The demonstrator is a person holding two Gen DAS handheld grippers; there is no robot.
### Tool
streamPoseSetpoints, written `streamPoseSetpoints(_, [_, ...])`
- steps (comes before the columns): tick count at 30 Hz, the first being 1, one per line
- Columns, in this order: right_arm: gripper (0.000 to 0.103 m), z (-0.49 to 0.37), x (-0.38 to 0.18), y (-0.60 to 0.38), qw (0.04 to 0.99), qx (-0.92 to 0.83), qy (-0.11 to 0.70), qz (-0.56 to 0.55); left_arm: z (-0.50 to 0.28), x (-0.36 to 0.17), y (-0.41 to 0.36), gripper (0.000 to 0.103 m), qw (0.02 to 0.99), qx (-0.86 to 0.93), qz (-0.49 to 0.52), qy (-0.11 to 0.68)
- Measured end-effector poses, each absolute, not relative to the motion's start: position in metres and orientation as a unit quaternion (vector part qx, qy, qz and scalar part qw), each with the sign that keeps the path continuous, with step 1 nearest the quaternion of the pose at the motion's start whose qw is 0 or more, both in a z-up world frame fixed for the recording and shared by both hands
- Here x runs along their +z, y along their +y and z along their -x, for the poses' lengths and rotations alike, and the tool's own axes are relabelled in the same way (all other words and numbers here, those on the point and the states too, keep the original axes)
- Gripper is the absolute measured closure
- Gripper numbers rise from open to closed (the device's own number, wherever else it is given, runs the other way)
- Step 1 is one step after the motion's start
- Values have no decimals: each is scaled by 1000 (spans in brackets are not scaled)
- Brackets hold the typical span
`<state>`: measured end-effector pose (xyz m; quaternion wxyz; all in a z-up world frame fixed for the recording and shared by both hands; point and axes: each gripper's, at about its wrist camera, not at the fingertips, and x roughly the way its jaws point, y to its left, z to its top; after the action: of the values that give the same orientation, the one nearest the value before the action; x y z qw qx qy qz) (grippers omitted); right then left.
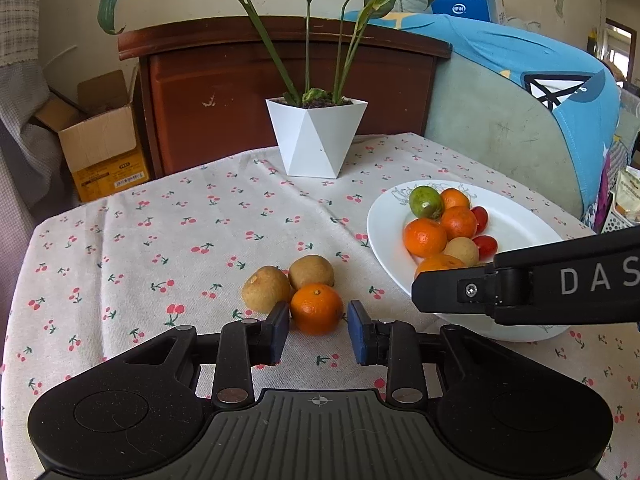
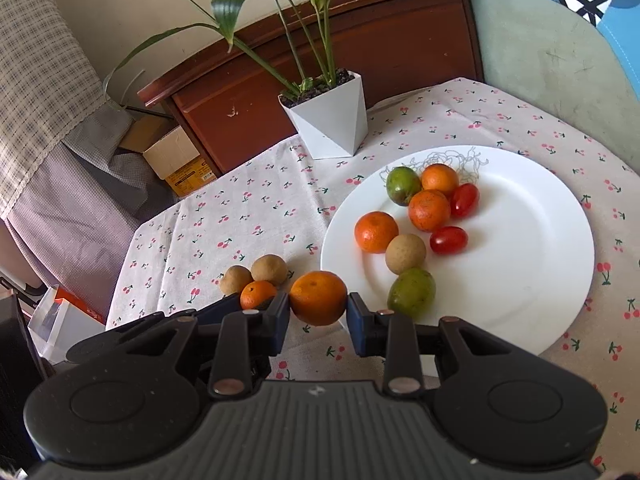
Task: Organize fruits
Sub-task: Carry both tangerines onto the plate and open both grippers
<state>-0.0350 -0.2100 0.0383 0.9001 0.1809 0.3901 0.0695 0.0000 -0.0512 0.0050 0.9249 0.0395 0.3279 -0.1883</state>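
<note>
1. The right wrist view alone shows the right gripper [image 2: 319, 312] with its fingers clamped on a tangerine [image 2: 318, 298], held above the near-left rim of the white plate [image 2: 520, 280]. The left wrist view sees only that gripper's black side [image 1: 520, 284], which hides the plate's near part.
2. The left wrist view shows the left gripper [image 1: 319, 322] with its fingers on either side of another tangerine [image 1: 317, 308] lying on the counter [image 1: 160, 248]. A sliver of gap shows at the right pad, so I cannot tell whether they press it.
3. That tangerine is bright orange with a small green stem scar. It touches 2 brown, rough-skinned round fruits [image 1: 266, 289] behind it, near the middle of the counter.
4. The plate, toward the counter's right edge, carries 3 tangerines, 2 red cherry tomatoes [image 2: 449, 240], 1 brown fruit and 2 greenish fruits [image 2: 412, 293].
5. A cherry-print cloth covers the counter. A white faceted pot with a leafy plant [image 1: 316, 140] stands at the far edge, before a dark wooden cabinet [image 1: 224, 92]. A cardboard box [image 1: 104, 140] sits on the floor to the left.
</note>
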Motion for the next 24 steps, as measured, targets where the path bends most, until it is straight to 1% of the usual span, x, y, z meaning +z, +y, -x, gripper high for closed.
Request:
streamPoseSetpoints(11, [72,44,53,-246,910,23,359,-207,9,33,-60,77,932,-213,-10,295])
streamPoseSetpoints(17, [72,51,54,-274,910,-31,349,-223,7,42,-80,77,925,-246,11,291])
streamPoseSetpoints(24, [72,57,43,-303,897,-86,352,-255,4,41,-116,77,914,-285,-6,288])
